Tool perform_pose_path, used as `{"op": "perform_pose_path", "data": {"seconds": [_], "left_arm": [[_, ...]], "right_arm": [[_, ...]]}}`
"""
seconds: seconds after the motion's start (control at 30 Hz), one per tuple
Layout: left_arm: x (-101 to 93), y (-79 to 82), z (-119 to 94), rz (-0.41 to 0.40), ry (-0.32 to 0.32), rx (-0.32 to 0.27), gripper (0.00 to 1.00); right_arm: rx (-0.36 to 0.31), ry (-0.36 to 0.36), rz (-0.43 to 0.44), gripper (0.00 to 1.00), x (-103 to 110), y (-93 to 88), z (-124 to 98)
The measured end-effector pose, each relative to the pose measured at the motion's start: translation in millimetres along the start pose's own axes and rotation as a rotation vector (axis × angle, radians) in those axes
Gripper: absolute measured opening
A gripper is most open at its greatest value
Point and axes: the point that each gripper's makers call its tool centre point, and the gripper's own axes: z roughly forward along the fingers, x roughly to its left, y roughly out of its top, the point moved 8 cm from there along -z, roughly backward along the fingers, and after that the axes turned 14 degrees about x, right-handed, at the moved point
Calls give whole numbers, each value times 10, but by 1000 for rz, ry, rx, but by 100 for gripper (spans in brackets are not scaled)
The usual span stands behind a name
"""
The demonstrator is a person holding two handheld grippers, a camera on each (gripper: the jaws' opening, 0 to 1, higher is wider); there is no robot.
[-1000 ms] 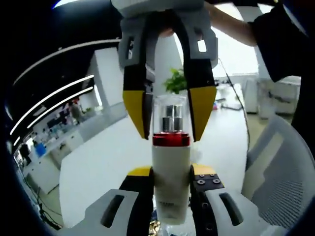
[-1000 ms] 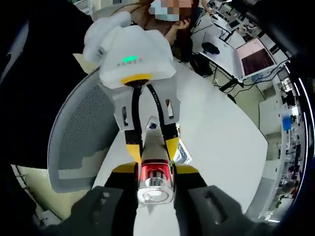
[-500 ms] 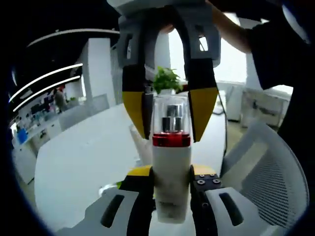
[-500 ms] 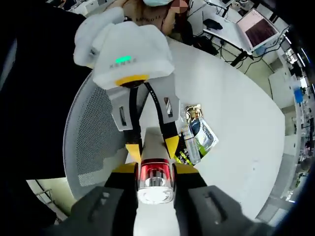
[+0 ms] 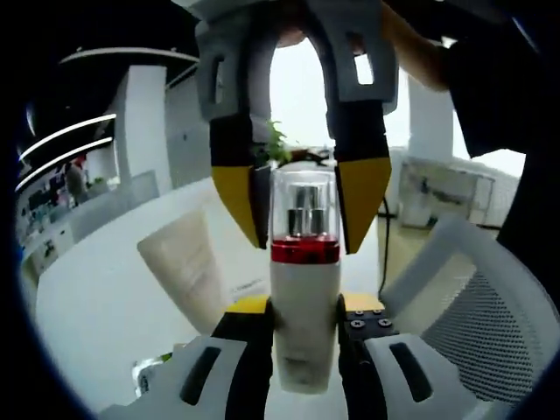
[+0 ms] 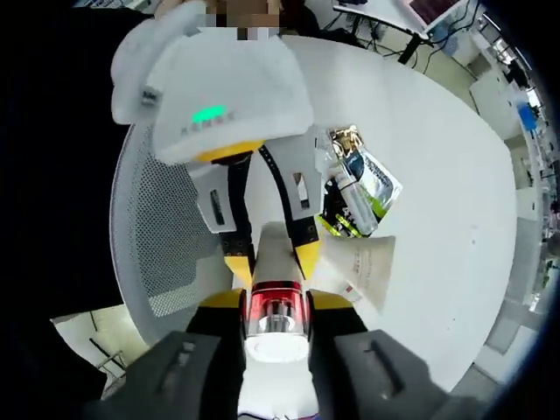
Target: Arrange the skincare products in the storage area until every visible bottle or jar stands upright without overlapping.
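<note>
Above white table (image 6: 437,236), white bottle (image 5: 304,328) with red band held at both ends – left gripper (image 5: 302,346) clamped on body, right gripper (image 5: 300,210) pinching clear cap, likely steadying for upright placement; tube (image 6: 367,273), packets (image 6: 354,188) lie flat below

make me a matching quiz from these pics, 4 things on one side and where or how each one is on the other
Things:
1. bottle
2. tube
3. chair
4. packets

Places or states:
A. lying flat on the white table, cream coloured
B. pile with a small clear bottle on top, on the table
C. gripped at both ends, left tool on the body, right tool at the clear cap
D. white mesh back, beside the table

Pairs: 1-C, 2-A, 3-D, 4-B
</note>
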Motion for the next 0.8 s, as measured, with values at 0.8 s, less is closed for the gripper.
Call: {"op": "perform_pose_path", "data": {"seconds": [0.8], "left_arm": [[-33, -210, 411, -3, -69, -22, 23]], "right_arm": [[-23, 55, 27, 1, 62, 49, 272]]}}
